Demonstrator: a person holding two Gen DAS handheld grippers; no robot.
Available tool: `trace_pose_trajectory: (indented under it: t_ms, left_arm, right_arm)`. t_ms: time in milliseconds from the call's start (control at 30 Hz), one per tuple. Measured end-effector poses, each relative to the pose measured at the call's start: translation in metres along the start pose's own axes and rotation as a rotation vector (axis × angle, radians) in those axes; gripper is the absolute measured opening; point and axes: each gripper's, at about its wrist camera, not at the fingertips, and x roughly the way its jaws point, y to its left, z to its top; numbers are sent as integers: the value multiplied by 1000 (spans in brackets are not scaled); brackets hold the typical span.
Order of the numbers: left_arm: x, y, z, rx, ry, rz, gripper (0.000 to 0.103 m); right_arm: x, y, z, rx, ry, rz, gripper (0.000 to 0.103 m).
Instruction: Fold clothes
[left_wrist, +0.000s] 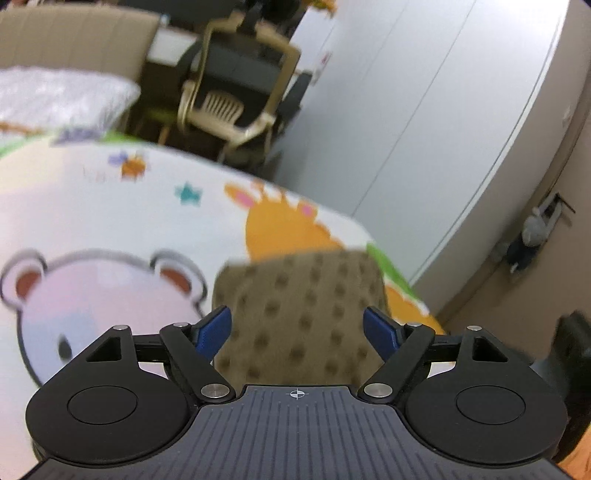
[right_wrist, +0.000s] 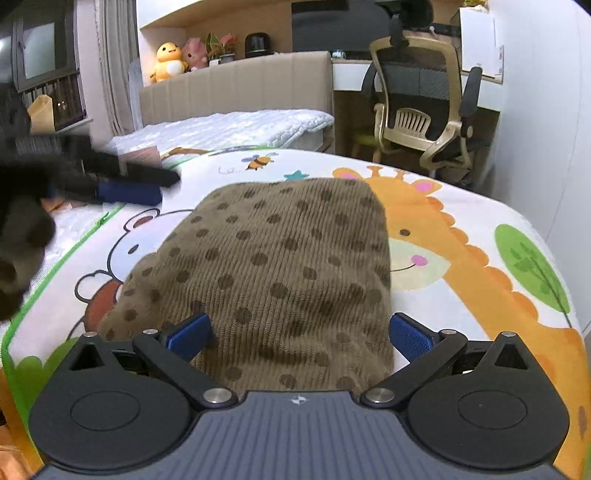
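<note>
A brown corduroy garment with dark dots (right_wrist: 280, 266) lies folded into a rough rectangle on a cartoon-print play mat (right_wrist: 480, 266). My right gripper (right_wrist: 299, 338) is open, its blue fingers spread over the garment's near edge, empty. My left gripper (left_wrist: 297, 332) is open and empty too, its fingers either side of the garment (left_wrist: 299, 310), which is blurred in the left wrist view. The left gripper also shows in the right wrist view (right_wrist: 125, 186), blurred, at the far left above the mat.
A bed with a white quilt (right_wrist: 229, 129) and beige headboard stands behind the mat. An office chair (right_wrist: 424, 110) stands at a desk to the back right. A white wardrobe (left_wrist: 424, 129) lines the right side. Plush toys (right_wrist: 170, 61) sit on a shelf.
</note>
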Motion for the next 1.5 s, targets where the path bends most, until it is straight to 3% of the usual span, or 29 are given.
trace_pose_trajectory:
  t_ms: [100,300,433,533,667,833,933,1067,1167,1367,1500]
  left_arm:
    - [3,-7,10,16,-20,-43,83]
    - [45,-13,1,50,58,-71,81]
    - [68,-15,-5,64,95,-95,82]
    - [71,-17,-7,91,102,-97,82]
    - [74,-21,-10,128,110,-100,82]
    - [79,-24,-14,173,121,-103,84]
    - [82,-27,-16,198,126,-106,84]
    - [83,-26,-16,202,121,-118,85]
    - [83,-24,-17,199,119,-130,87]
    - [83,-21,-15,174,110,-147,88]
    - [77,-17,-12,130,102,-153,88]
  right_arm:
    - [8,-1,-4,6,15,4,103]
    - [-4,-25,-2,20,-2,18,103]
    - [-16,-69,27,123,-67,-42,103]
    - [-5,-82,60,99,-117,-94,103]
    - [43,-84,93,54,-76,-97,103]
    - [113,-78,86,-24,65,-178,103]
    - [123,-88,69,-38,89,-283,103]
    - [104,-113,52,50,121,-311,103]
    - [70,-108,39,25,78,-289,103]
    - [9,-76,15,37,17,-68,103]
    - [12,-53,-11,-92,61,-134,103]
